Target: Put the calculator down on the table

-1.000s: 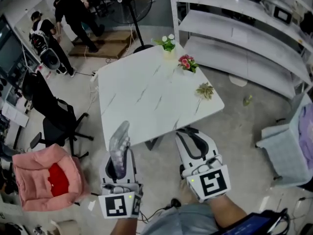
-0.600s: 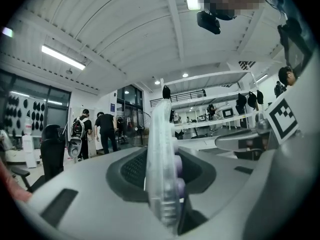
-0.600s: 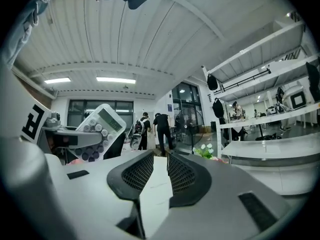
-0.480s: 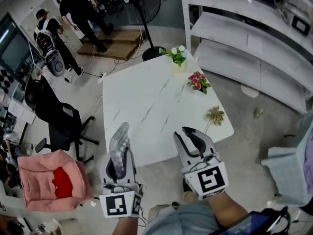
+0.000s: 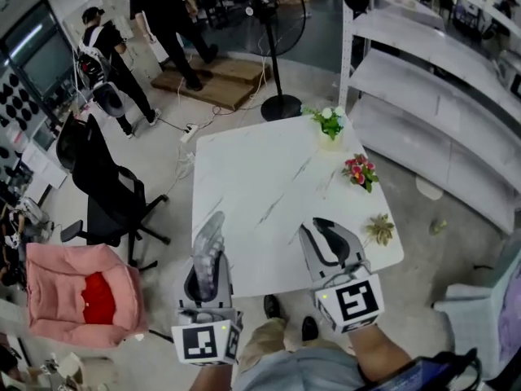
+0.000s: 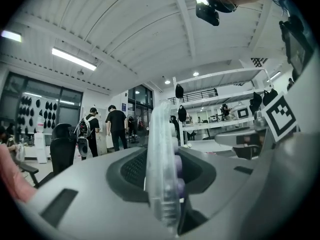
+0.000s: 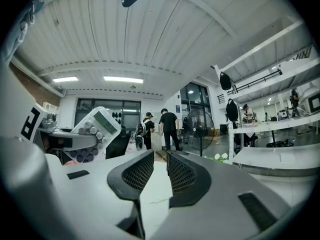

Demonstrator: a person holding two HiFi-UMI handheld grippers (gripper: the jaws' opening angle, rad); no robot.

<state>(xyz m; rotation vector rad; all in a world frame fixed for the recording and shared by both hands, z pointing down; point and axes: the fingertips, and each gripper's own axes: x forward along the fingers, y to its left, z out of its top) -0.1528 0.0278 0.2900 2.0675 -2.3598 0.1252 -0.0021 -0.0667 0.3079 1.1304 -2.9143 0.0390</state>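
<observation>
Translucent calculator (image 6: 161, 184) — upright, on edge — clamped in the left tool (image 6: 167, 166).

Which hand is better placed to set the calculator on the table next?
Left: the left tongs grip the calculator at the table's near edge; the right tongs, just closing, hold nothing.

The calculator (image 5: 210, 241) is clear with purple keys, the table (image 5: 260, 165) white with grey veins.

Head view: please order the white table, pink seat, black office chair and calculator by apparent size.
1. white table
2. pink seat and black office chair: about alike
3. calculator, though nearest the camera
</observation>
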